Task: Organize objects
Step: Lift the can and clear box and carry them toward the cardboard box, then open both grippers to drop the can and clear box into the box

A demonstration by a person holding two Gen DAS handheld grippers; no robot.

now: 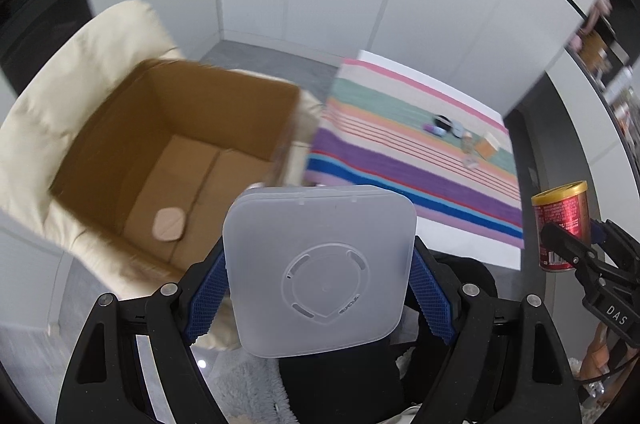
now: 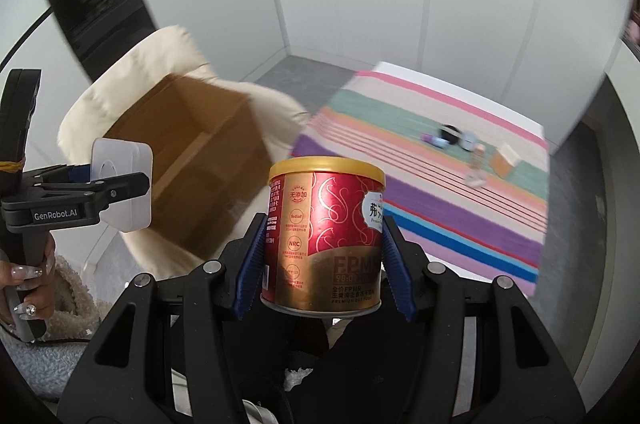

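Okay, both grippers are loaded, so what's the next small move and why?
Probably carry the left gripper forward and left over the open cardboard box, then release. It grips the translucent plastic case just short of the box, where one pink item already lies. The right gripper holds the red can.

frosted white plastic case (image 1: pixel 320 268), red and gold can (image 2: pixel 324 236), plain brown cardboard box (image 1: pixel 176 144) on a cream cushion (image 1: pixel 52 112), cloth (image 1: pixel 420 160) striped pink, green, purple, blue.

Far tabletop items (image 1: pixel 460 134) — blurred, unidentifiable
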